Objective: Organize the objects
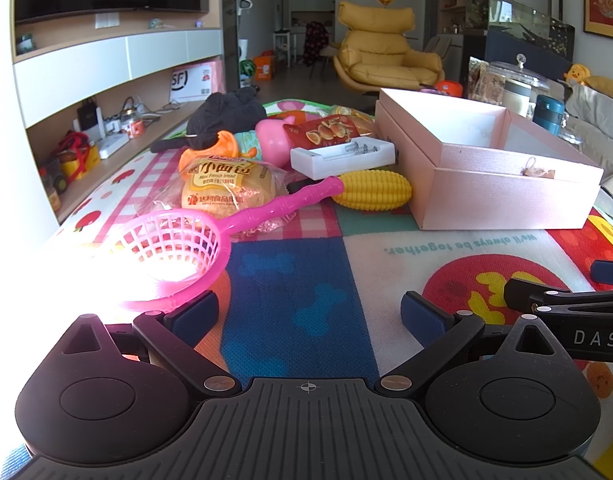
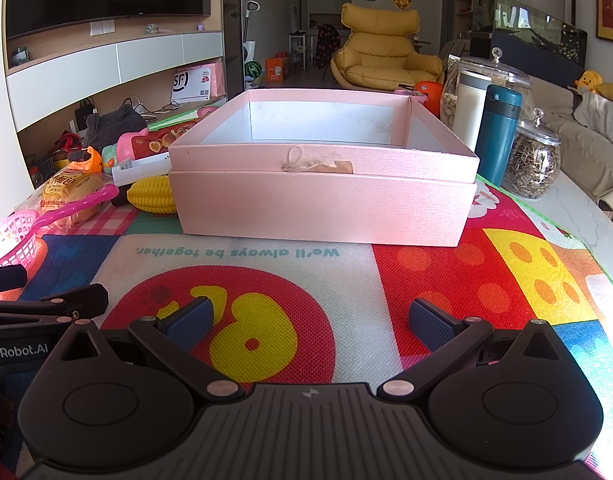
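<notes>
An open, empty pink box [image 2: 322, 196] stands on the colourful mat straight ahead of my right gripper [image 2: 308, 318], which is open and empty. The box shows at the right in the left wrist view [image 1: 502, 196]. My left gripper [image 1: 308, 314] is open and empty, low over the mat. Ahead of it lie a pink toy strainer [image 1: 174, 248], a packaged bread bun [image 1: 226, 188], a yellow toy corn [image 1: 372, 190], a white battery holder [image 1: 342, 156], a red snack packet [image 1: 326, 130], a pink toy [image 1: 272, 140] and a dark plush [image 1: 226, 118].
A teal bottle [image 2: 498, 136], a white cup [image 2: 472, 108] and glass jars of seeds [image 2: 532, 160] and nuts stand right of the box. A TV shelf runs along the left. A sofa lies at the right. The right gripper's fingers [image 1: 566, 304] show at the right edge.
</notes>
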